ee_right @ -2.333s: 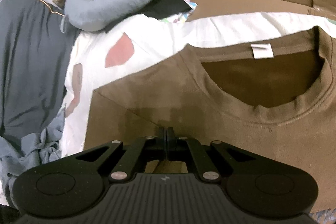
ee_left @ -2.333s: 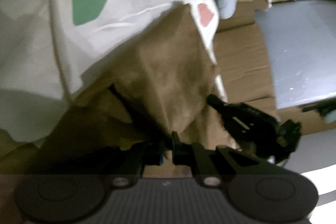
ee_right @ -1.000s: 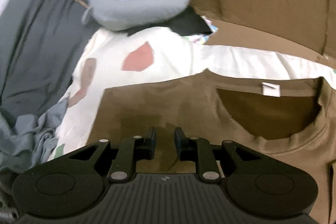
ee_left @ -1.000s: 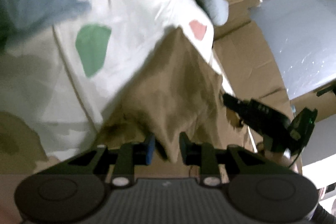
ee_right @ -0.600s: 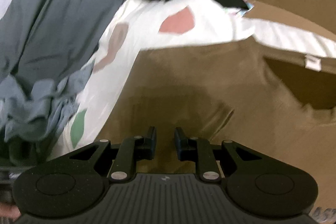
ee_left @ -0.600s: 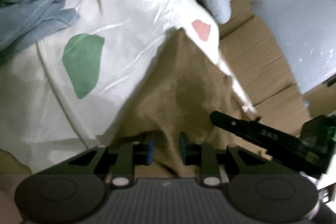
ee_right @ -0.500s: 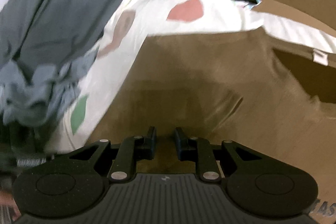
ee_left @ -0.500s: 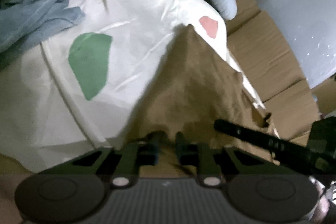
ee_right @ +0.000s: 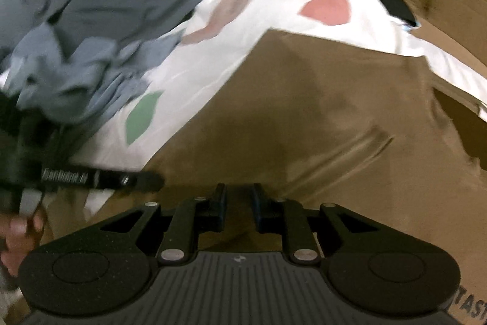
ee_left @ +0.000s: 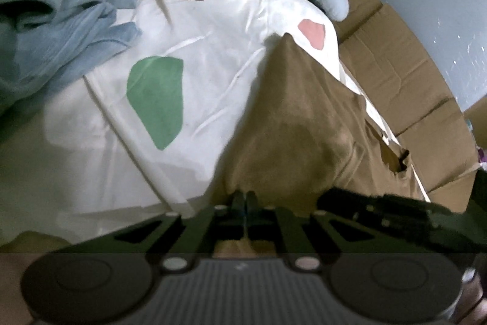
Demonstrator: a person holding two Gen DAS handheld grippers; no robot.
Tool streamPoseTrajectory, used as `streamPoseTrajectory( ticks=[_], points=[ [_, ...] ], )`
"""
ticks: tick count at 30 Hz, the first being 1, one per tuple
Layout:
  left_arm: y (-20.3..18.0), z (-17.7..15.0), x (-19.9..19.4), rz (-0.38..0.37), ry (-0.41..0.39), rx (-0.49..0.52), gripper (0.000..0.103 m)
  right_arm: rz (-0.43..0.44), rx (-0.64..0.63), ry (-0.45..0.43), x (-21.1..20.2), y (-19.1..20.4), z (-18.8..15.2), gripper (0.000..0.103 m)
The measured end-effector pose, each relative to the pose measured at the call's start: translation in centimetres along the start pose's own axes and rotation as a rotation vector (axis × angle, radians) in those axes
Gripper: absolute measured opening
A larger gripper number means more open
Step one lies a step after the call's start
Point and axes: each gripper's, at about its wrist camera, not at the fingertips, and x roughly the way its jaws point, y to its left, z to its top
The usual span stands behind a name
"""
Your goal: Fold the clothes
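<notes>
While the left gripper has its fingers pressed together on the near edge of the brown shirt, the right gripper hovers spread over the same edge, holding nothing. The shirt lies on a white sheet, its long axis running from the left gripper toward 1 o'clock. From the right gripper, the cloth stretches to 12 and 2 o'clock, the collar opening at 2 o'clock; its next pinch is probably straight below.

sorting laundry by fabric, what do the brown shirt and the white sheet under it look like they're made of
Brown shirt: apparently a soft matte knit, maybe cotton jersey; it drapes in rounded folds without shine. White sheet: seemingly a smoother woven fabric, cotton or a blend; it has fine sharp creases, a slight sheen and flat printed colour patches.
</notes>
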Motion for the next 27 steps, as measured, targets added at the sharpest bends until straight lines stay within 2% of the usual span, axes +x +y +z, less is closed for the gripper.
streamPoseTrajectory(
  ticks=[3, 8, 12, 16, 17, 20, 25, 27],
  points=[
    [-0.5, 0.0, -0.3, 0.003, 0.016, 0.02, 0.011, -0.013, -0.035, 0.014, 0.1, 0.9, -0.6, 0.021],
    [-1.3, -0.2, -0.9, 0.017, 0.05, 0.049, 0.048, -0.018, -0.081, 0.073, -0.4, 1.9, -1.2, 0.021],
    [-2.0, 0.0, -1.8, 0.04, 0.069, 0.073, 0.058, -0.03, -0.126, 0.119, -1.6, 2.6, -1.9, 0.022],
    [-2.9, 0.4, -3.0, 0.09, 0.076, 0.102, 0.071, -0.027, -0.141, 0.114, -4.6, 3.1, -1.9, 0.023],
    [-3.2, 0.6, -3.4, 0.102, 0.077, 0.107, 0.074, -0.03, -0.136, 0.112, -5.4, 3.1, -1.9, 0.031],
    [-3.9, 0.9, -4.5, 0.122, 0.083, 0.119, 0.081, -0.047, -0.113, 0.104, -8.0, 2.5, -1.9, 0.043],
    [-5.7, 1.3, -7.2, 0.135, 0.081, 0.168, 0.086, -0.087, -0.037, 0.093, -12.2, 1.1, -2.4, 0.043],
    [-6.4, 1.4, -8.3, 0.138, 0.08, 0.184, 0.086, -0.105, -0.014, 0.082, -14.1, 0.7, -2.7, 0.048]
  ],
)
